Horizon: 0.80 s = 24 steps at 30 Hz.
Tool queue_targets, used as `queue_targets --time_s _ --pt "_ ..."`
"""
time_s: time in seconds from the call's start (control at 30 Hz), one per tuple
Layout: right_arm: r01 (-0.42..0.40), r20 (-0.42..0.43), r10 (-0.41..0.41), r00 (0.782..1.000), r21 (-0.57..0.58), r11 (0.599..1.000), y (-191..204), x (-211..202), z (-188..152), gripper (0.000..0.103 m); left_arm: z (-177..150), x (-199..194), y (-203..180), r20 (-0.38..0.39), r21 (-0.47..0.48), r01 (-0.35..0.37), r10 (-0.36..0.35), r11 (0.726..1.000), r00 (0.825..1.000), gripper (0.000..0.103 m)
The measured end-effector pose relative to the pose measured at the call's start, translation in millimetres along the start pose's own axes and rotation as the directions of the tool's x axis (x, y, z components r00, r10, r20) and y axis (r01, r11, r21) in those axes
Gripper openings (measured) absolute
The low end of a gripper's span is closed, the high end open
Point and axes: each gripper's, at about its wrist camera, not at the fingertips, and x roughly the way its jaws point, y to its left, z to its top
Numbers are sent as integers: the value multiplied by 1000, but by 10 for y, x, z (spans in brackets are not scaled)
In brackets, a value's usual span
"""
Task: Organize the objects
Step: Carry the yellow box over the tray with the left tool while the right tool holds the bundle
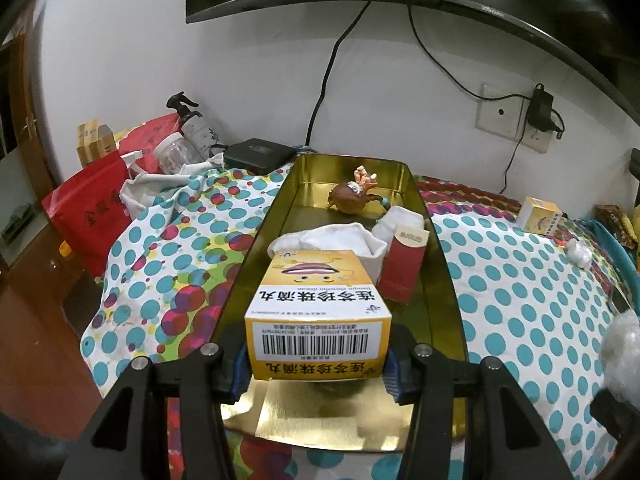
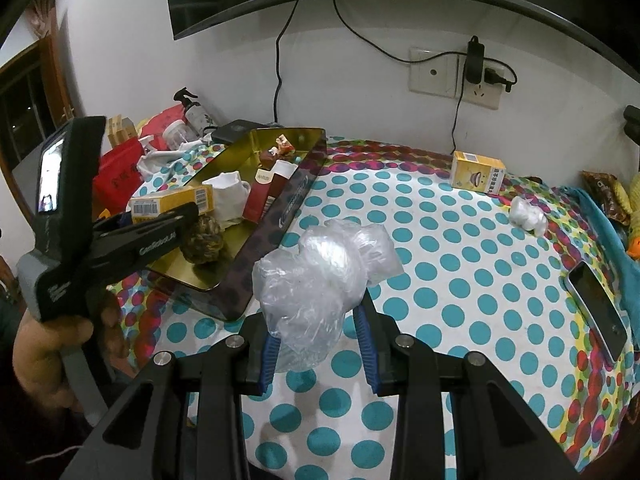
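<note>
A tabletop under a polka-dot cloth [image 2: 440,240] sits against a white wall, below a dark screen. The left tool [image 1: 318,364] pinches a yellow medicine box [image 1: 320,312] by its 2 sides, holding it over the near end of the gold tin tray [image 1: 256,248]. Just beyond the box lie a white cloth [image 1: 340,240] and a red packet [image 1: 404,268], with a small brown figurine [image 1: 352,198] at the far end. The right tool [image 2: 316,344] is pressed onto a crumpled clear plastic bag [image 2: 316,272], held above the cloth beside the tray.

The box could land tilted on the white cloth if released too far forward. The bag is soft and may slip free of the right tool's grip.

A knotted rope ball [image 2: 204,240] under the box shows only from the right wrist. Whether the box touches it cannot be told. A 2nd yellow box [image 2: 476,176] waits well apart, near the wall.
</note>
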Motion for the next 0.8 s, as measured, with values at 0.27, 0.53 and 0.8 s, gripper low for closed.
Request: queue_targets --time_s 0.27,0.53,0.8 --pt "5 3 -5 1000 -3 1000 -10 -15 23 33 572 622 -60 -114 16 -30 32 999 993 52" --pt "10 9 -10 1000 0 1000 -76 -17 87 33 1054 952 -105 -112 8 -38 39 999 993 52" --pt "-5 4 5 1000 18 1000 -85 10 25 34 682 776 -87 -120 25 -41 43 999 992 52"
